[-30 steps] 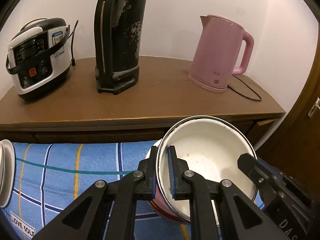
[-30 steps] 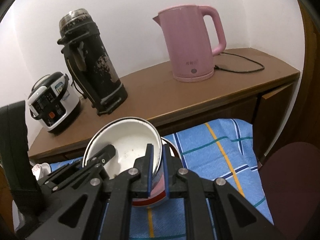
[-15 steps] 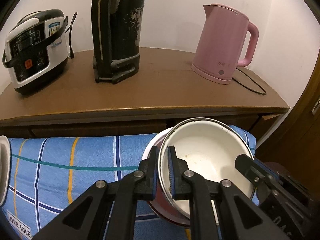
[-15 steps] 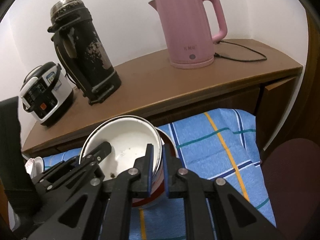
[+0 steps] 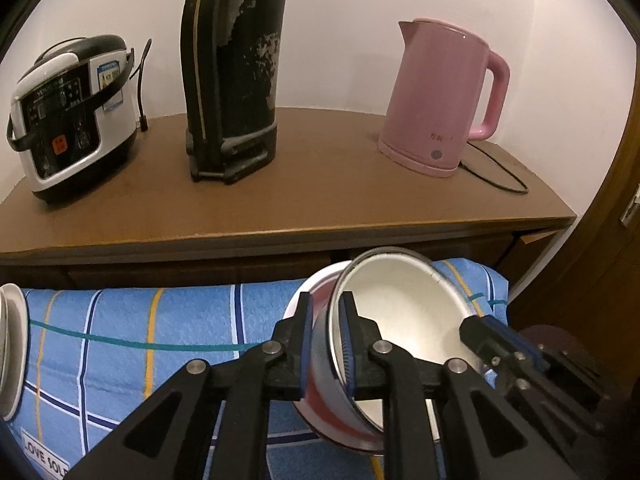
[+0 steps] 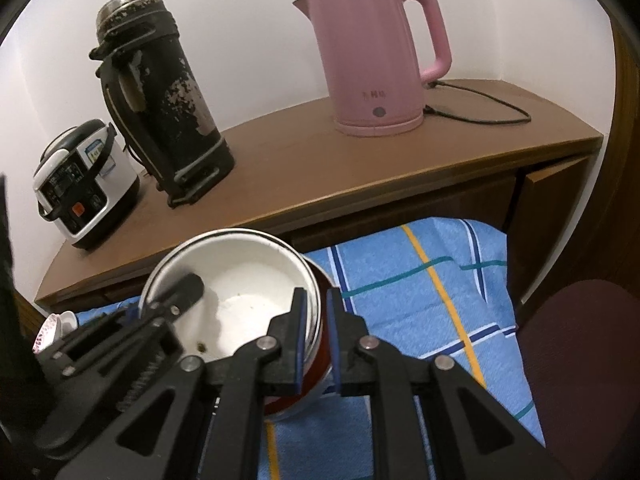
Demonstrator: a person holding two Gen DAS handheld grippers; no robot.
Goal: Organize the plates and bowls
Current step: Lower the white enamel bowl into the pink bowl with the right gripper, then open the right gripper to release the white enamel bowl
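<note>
Blue checked cloth (image 5: 160, 320) hosts the work: the white enamel bowl (image 5: 408, 320) now nests in a red-sided bowl (image 6: 316, 376). Left gripper (image 5: 326, 344) has just been loosening, rim between; right gripper (image 6: 316, 344) barely pinches. Side dishes (image 5: 8, 344) remain unsorted.

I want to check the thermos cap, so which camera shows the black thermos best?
The right wrist view: the black thermos shows whole, with cap, handle and base on the wooden counter. The left wrist view crops its top, leaving body and base.

Your two wrist views look steeply down along their fingers, close over the bowl (image 5: 404, 320), from its left and right; both share the far counter (image 6: 360, 168).
</note>
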